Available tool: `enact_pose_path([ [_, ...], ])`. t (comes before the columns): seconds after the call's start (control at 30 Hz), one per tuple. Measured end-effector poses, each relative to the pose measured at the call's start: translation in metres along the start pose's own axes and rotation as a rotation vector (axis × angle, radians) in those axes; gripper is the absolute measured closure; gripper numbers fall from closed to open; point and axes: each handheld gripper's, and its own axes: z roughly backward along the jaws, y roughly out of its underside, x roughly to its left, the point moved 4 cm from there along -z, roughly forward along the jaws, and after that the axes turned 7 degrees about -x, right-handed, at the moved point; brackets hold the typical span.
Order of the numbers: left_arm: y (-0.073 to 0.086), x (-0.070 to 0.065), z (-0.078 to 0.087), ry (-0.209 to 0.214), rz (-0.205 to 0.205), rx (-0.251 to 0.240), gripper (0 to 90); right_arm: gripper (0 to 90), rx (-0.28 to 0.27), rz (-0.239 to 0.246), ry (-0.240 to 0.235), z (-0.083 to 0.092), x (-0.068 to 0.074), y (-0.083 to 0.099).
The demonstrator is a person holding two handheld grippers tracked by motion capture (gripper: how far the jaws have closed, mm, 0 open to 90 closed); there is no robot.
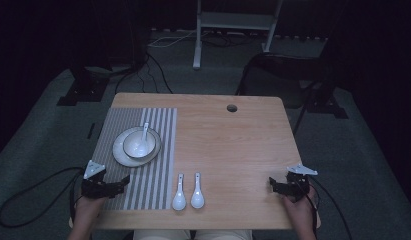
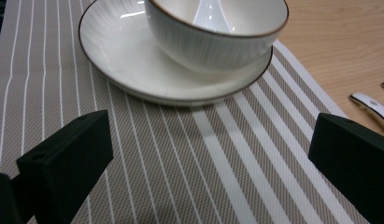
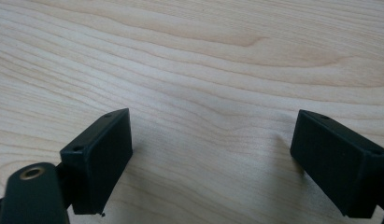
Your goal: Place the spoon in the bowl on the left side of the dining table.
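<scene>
Left tongs [image 1: 124, 181] wide open, empty, over striped placemat [image 1: 158, 175] at bench's near-left corner. Bowl [image 1: 139, 143] with spoon inside sits on plate [image 1: 120, 152] just ahead. Two loose spoons [image 1: 188, 192] lie side by side mid-front on bench [image 1: 233, 145]. Right tongs [image 1: 273, 184] wide open, empty, over bare wood near right edge.

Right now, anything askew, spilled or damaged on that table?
Nothing stands out. The bowl sits upright on its plate on the striped mat, one spoon inside it. Two more spoons lie side by side on the bare table. No spills or visible damage.
</scene>
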Motion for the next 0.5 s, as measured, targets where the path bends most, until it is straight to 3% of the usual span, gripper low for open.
enact_pose_path([
  [0.23,0.019,0.006,0.007,-0.019,0.028,0.005,0.0,12.2,0.000,0.000,0.000,0.000,0.000,0.000],
  [0.5,0.029,0.007,0.018,-0.042,0.018,0.005,0.0,12.2,0.000,0.000,0.000,0.000,0.000,0.000],
])
